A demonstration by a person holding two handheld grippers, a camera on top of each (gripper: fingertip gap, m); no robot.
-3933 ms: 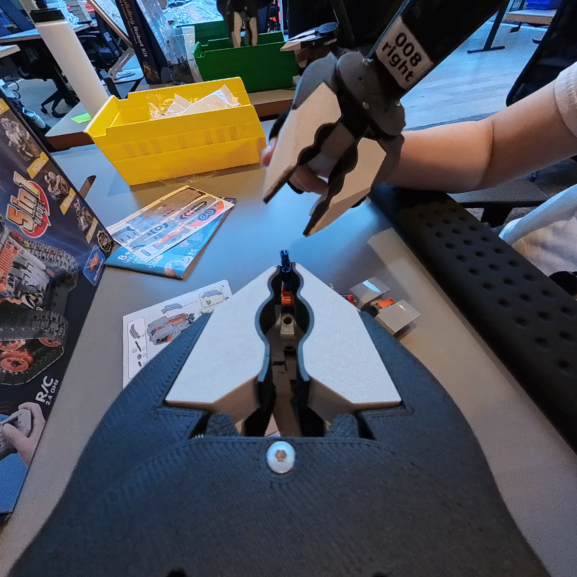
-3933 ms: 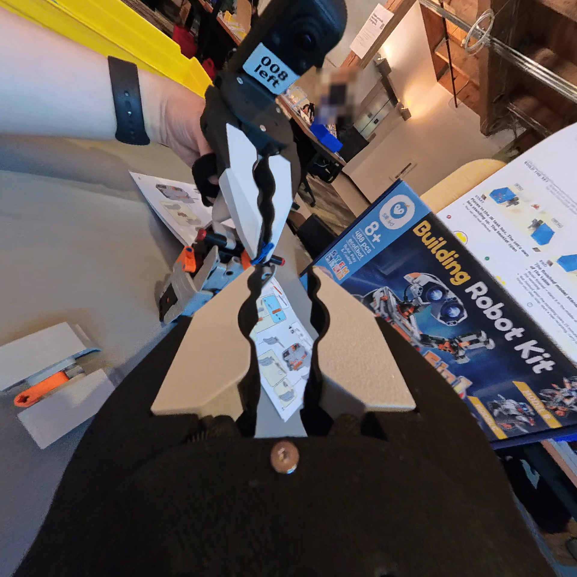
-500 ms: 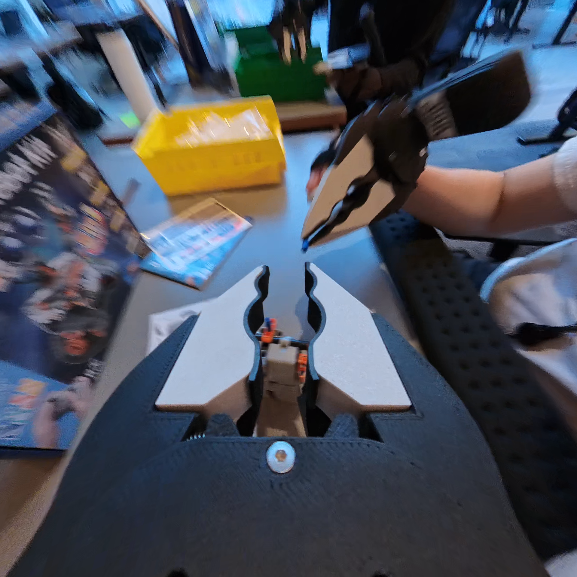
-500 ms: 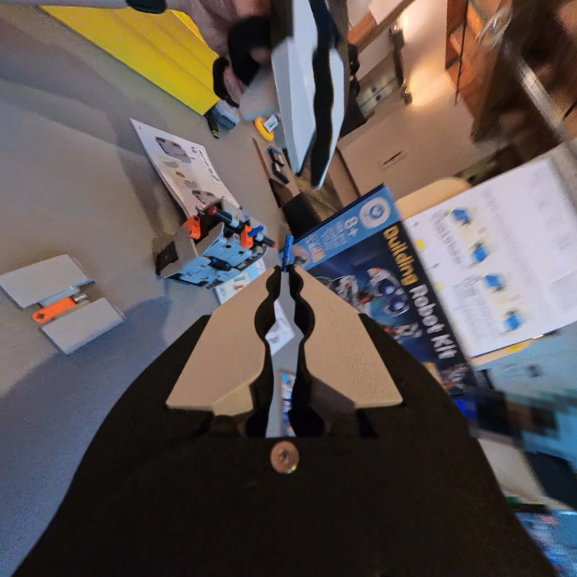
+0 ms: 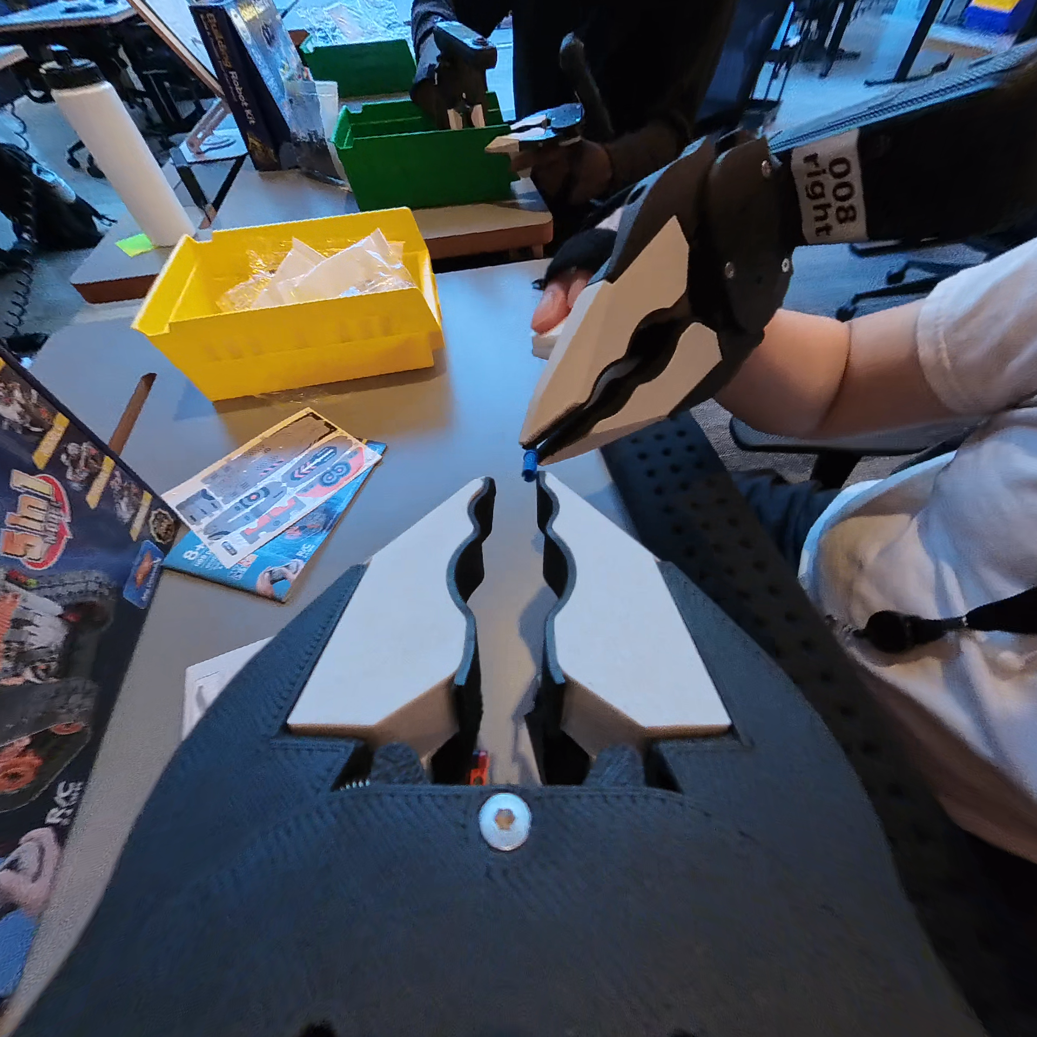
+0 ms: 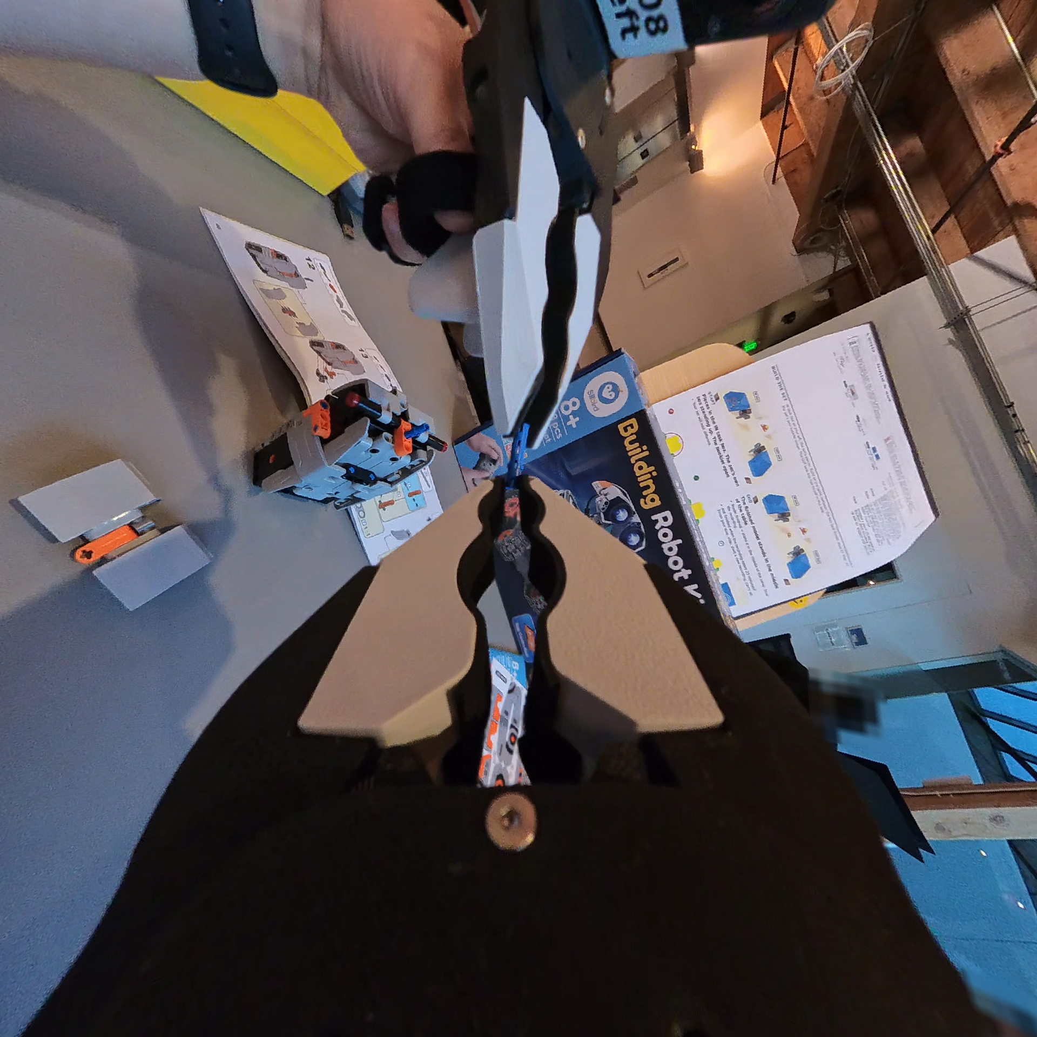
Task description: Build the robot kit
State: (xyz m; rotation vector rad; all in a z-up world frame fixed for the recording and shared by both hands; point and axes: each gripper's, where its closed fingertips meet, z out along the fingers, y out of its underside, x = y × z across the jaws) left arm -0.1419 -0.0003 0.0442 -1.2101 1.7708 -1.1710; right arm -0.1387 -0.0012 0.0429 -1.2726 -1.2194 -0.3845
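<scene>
1. Grey table (image 5: pixel 449 404); yellow bin (image 5: pixel 292 314) at 11 o'clock.
2. Right gripper (image 5: pixel 536 443) pinches a blue pin (image 5: pixel 527 464) at its tips.
3. Left gripper (image 5: pixel 513 488) is parted and empty, its tips just beside the pin.
4. Model (image 6: pixel 348 443) rests at 10 o'clock in the right view.

A white label (image 5: pixel 829 193) is sitting on the black body of the right gripper (image 5: pixel 533 446), and a pale blue label (image 6: pixel 639 22) is sitting on the left gripper (image 6: pixel 519 429). A blue box (image 6: pixel 634 494) is showing yellow and white lettering. Beside it, a white sheet (image 6: pixel 797 466) is carrying fine print. A dark picture box (image 5: pixel 50 561) and a booklet (image 5: pixel 269 494) are also bearing printed words.
</scene>
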